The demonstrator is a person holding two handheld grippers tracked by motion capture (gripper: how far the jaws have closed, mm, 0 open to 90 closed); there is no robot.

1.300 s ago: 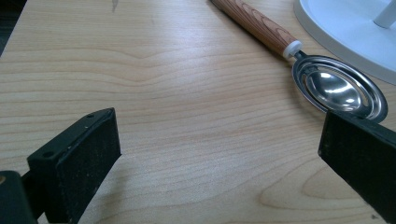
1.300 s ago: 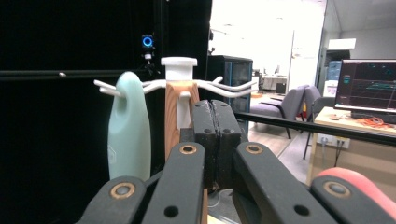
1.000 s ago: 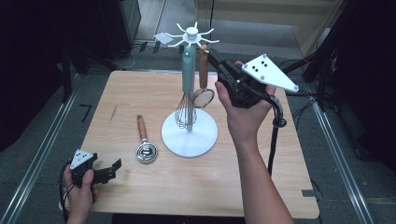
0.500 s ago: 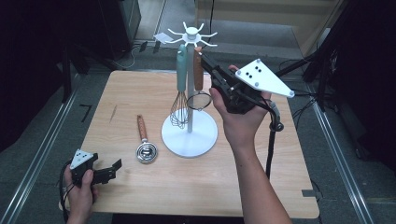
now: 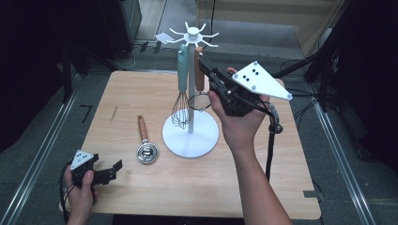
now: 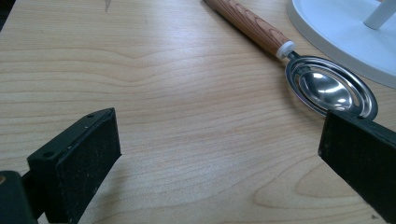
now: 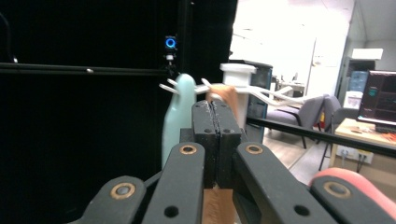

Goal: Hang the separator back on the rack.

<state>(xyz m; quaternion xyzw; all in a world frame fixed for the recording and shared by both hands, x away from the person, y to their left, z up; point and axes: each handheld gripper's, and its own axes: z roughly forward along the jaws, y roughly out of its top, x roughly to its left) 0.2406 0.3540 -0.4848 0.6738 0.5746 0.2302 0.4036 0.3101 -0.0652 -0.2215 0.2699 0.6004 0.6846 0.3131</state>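
Clamping a wood-handled utensil [image 5: 200, 70] at the rack [image 5: 193, 33], right gripper [image 5: 204, 63], no legible writing.

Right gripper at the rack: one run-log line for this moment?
right gripper: fingers shut on wooden-handled utensil at white rack | left gripper: open, low over table | spoon: flat

My wooden bench [image 5: 141, 197] carried the white stand [image 5: 190, 136] at its middle, and a wood-handled strainer [image 5: 146, 149] lay just left of its base.
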